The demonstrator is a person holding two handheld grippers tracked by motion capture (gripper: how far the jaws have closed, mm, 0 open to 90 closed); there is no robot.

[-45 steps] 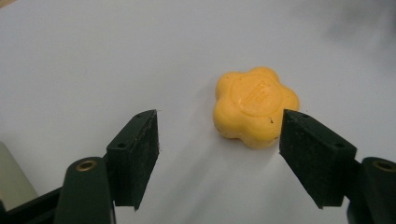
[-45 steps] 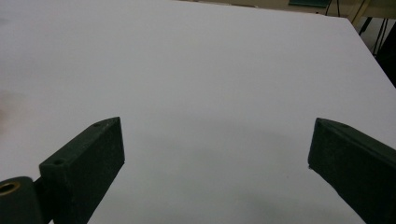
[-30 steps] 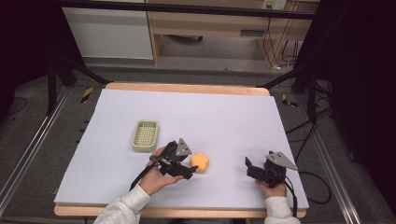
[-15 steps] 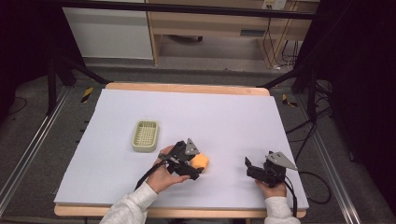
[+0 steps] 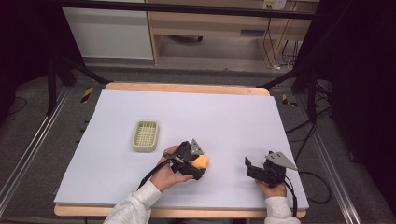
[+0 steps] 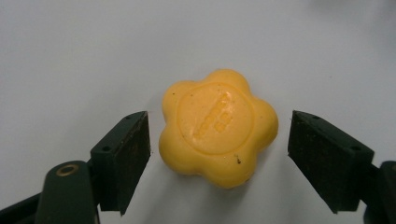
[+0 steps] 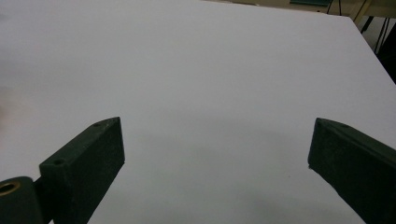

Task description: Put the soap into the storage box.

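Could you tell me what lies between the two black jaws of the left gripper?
In the left gripper view, the yellow flower-shaped soap bar lies on the white table sheet between the open jaws of the left gripper, touching neither.

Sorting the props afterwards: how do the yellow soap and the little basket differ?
The soap is a solid, orange-yellow flower shape; the basket is a pale green, rectangular, slotted tray. The soap lies between the open jaws of the left claw; the basket sits apart, untouched. Both rest on the table.
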